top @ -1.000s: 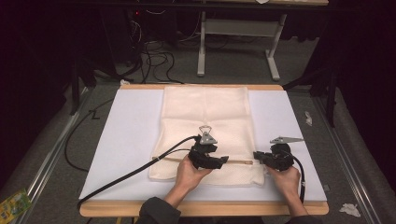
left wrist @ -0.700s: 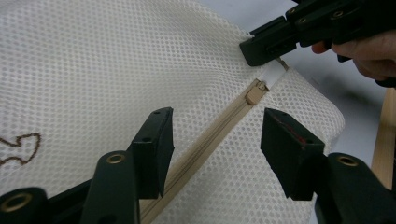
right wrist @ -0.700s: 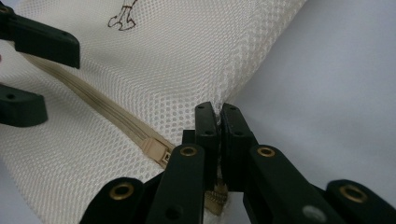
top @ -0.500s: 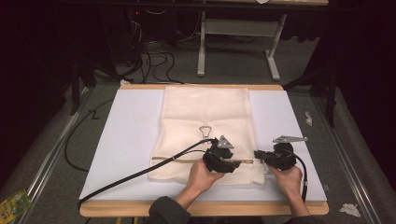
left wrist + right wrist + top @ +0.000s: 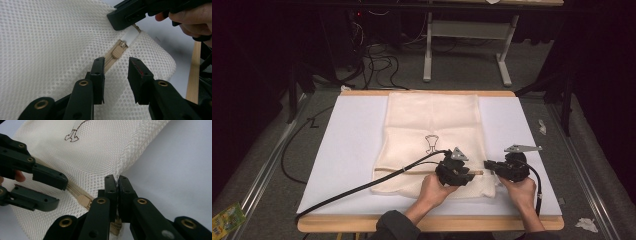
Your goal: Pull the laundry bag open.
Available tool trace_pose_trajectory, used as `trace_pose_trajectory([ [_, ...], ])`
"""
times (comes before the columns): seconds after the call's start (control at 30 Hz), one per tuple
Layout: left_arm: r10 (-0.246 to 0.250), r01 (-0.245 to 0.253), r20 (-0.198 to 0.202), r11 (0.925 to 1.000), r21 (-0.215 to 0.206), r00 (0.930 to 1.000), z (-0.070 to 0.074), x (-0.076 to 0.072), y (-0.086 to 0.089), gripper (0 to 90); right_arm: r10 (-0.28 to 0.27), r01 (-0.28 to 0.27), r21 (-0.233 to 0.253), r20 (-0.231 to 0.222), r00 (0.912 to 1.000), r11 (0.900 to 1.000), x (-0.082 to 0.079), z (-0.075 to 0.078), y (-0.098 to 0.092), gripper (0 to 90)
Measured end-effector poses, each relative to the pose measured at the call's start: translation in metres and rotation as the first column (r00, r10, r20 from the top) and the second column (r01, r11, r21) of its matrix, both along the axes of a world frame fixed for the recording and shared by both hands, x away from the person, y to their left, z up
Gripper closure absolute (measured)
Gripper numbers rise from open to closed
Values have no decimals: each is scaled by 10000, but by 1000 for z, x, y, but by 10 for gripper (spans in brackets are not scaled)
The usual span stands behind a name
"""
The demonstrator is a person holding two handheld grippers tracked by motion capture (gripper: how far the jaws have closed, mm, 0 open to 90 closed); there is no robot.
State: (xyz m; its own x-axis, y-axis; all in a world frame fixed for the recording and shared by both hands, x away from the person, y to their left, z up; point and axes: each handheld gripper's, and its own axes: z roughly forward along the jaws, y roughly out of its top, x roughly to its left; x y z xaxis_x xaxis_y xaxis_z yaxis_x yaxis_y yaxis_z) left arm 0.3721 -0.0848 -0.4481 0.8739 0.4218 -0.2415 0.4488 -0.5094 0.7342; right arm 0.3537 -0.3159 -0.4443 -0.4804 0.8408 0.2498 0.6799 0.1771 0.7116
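Observation:
A cream mesh bag lies flat on the white mat, with a tan zipper running across its near end. The zipper pull sits close to the bag's right end, beside a white tab. My left gripper is open, its jaws straddling the zipper tape just short of the pull and holding nothing. My right gripper is shut on the bag's edge at the zipper's end. In the high view the left gripper and right gripper nearly meet tip to tip.
The white mat covers a wooden table whose front edge runs just behind my hands. A small outline drawing marks the bag's middle. The left gripper's cable trails off to the front left. Paper scraps lie at the right.
My left gripper has slid to the right along the zipper, from near the bag's middle to just short of the right gripper. The right gripper has stayed put on the bag's edge.

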Motion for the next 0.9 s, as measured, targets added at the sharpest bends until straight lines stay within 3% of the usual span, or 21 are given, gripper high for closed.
trace_pose_trajectory([
  [0.2, 1, -3, -137, 9999, -110, 9999, 0, 2, -5, 703, 40, -40, 20, -12, 10000, 10000, -1, 2, 0, 886],
  [0.57, 106, -114, -392, 9997, -199, 9992, -9, 6, -9, 676, 129, -129, 74, 100, 9999, 9999, -2, 6, 3, 887],
  [0.73, -174, 169, -375, 9998, -146, 9991, -9, 4, -17, 671, 184, -185, 142, 113, 9998, 9997, -2, 7, 5, 887],
  [0.9, -203, 187, -432, 9992, -364, 9989, -8, 4, -19, 688, 213, -215, 162, 173, 9996, 9996, -2, 8, 4, 887],
])
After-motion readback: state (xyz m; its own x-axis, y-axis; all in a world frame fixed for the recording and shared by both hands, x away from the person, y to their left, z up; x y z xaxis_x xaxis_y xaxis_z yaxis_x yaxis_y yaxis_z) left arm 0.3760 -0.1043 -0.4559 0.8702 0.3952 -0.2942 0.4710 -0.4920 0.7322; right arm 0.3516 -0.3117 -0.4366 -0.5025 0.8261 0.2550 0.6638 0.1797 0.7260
